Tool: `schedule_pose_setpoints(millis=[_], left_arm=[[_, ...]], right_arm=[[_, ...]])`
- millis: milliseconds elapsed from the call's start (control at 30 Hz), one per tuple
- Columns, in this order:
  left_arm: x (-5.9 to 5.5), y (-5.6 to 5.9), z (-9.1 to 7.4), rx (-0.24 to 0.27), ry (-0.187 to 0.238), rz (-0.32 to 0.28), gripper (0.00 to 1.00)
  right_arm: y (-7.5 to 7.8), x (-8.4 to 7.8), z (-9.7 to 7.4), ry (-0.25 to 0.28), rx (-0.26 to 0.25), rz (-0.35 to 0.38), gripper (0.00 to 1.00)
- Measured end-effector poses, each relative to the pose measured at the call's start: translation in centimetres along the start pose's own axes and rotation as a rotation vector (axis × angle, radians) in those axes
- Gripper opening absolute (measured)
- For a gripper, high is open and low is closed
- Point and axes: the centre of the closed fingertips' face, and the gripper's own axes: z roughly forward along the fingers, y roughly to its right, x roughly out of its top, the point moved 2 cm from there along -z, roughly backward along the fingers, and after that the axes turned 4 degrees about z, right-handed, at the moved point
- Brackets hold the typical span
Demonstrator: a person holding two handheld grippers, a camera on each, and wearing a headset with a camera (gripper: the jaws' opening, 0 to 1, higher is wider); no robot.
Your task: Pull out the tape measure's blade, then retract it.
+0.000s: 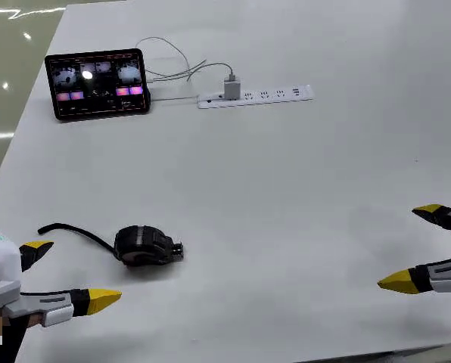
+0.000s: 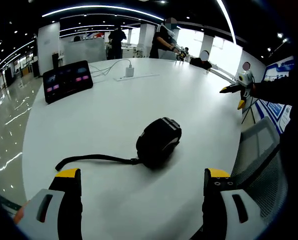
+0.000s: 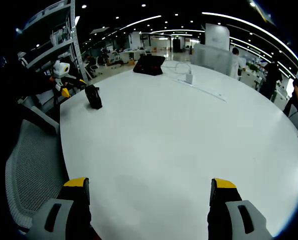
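Note:
A black tape measure (image 1: 144, 246) lies on the white table (image 1: 286, 197) near its front left, with a black wrist strap (image 1: 70, 231) trailing to the left; its blade is retracted. My left gripper (image 1: 78, 274) stands open just left of it, yellow-tipped jaws apart and the case (image 2: 159, 141) a short way ahead between them. My right gripper (image 1: 422, 246) is open at the far right edge, well away from the tape measure (image 3: 93, 96), with nothing between its jaws (image 3: 146, 187). The right gripper (image 2: 236, 90) shows across the table in the left gripper view.
A tablet (image 1: 98, 83) stands propped at the back left, with a white power strip (image 1: 256, 96), a plugged charger (image 1: 232, 85) and cables beside it. A mesh chair (image 3: 29, 175) sits at the table's near edge. People stand beyond the table.

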Motion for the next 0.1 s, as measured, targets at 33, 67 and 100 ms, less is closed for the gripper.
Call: schedule_pose_setpoints(millis=[33,67,100], left_arm=[[-0.04,0.02,-0.01,-0.004,-0.002,-0.006,0.99],[-0.03,-0.09,-0.01,0.0,-0.001,-0.004,0.99],[-0.02,-0.14,-0.02,0.001,0.0,-0.002,0.99]], right_arm=[[-0.03,0.03,0.03,-0.001,0.002,-0.002,0.99],[-0.05,0.1,0.06,-0.002,0.003,-0.01,0.99],[-0.05,0.14,0.07,-0.003,0.003,-0.013,0.99]])
